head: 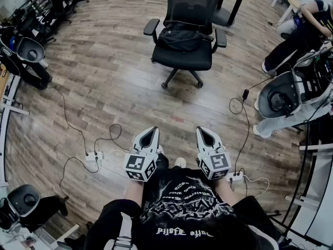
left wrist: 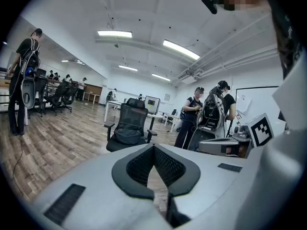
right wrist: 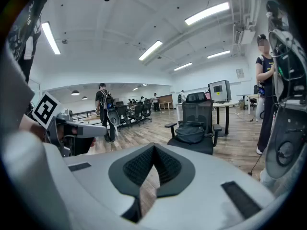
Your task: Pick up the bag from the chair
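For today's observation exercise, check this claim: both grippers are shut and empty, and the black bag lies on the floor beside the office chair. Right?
One thing is wrong. The black bag lies on the seat of the office chair, not on the floor beside it, as the head view shows. The rest stands: the left gripper and the right gripper are shut and empty.

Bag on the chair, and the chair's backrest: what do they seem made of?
Bag: soft black fabric, matte, possibly nylon; it slumps and creases on the seat. Backrest: black mesh in a dark frame, by the look; it appears faintly see-through.
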`<state>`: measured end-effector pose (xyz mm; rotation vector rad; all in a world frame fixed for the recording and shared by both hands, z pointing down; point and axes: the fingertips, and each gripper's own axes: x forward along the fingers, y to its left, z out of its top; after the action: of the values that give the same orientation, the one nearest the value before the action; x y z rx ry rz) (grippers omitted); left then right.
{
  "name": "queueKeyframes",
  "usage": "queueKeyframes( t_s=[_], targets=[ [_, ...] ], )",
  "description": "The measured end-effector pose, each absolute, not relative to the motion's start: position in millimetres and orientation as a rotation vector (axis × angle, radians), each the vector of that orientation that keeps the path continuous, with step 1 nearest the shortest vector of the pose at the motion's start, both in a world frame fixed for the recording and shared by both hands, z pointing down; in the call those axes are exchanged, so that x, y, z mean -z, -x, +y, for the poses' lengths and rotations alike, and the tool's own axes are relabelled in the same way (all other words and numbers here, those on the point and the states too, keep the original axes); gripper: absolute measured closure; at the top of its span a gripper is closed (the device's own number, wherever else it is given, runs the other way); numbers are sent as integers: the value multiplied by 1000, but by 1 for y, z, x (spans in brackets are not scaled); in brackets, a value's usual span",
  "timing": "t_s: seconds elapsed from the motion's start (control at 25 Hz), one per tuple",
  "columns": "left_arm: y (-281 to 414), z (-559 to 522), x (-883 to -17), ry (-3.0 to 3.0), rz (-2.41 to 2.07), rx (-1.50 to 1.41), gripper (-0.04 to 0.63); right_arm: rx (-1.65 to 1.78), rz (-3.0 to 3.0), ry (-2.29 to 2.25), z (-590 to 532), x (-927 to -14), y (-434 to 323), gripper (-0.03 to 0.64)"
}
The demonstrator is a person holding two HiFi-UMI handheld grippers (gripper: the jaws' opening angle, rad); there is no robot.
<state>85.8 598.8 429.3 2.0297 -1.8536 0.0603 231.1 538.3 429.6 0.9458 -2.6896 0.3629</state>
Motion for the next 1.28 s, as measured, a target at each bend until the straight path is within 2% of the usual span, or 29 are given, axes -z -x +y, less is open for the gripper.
queueKeyframes(
  t_s=[0.68,0.76,0.8,0.92,0.96,1.0,1.12,1.28],
  targets=[
    [-82,609,-425,-1987,-1824,58,592,-416,-2710,-991,547,-425,-233,612],
    [-79,609,-426,-1971,-1834,57,583,-437,-2716,-995,546,-423,-235,596],
    [-78,608,-426,-1964,-1835,59,545,-447,-2718,-992,546,-423,-235,524],
    [-75,608,-425,-1951,-1832,72,416,-450,-2721,-997,546,-422,-236,490],
    [-73,609,-424,-1950,-1839,74,381,-448,-2723,-995,546,-422,-235,404],
    [-70,609,-423,-1948,-1850,73,359,-446,-2724,-994,546,-421,-233,364],
    [-59,610,-425,-1933,-1879,58,327,-437,-2720,-993,545,-423,-228,360],
    [-49,611,-428,-1922,-1854,53,324,-438,-2708,-990,546,-424,-221,361]
  ],
)
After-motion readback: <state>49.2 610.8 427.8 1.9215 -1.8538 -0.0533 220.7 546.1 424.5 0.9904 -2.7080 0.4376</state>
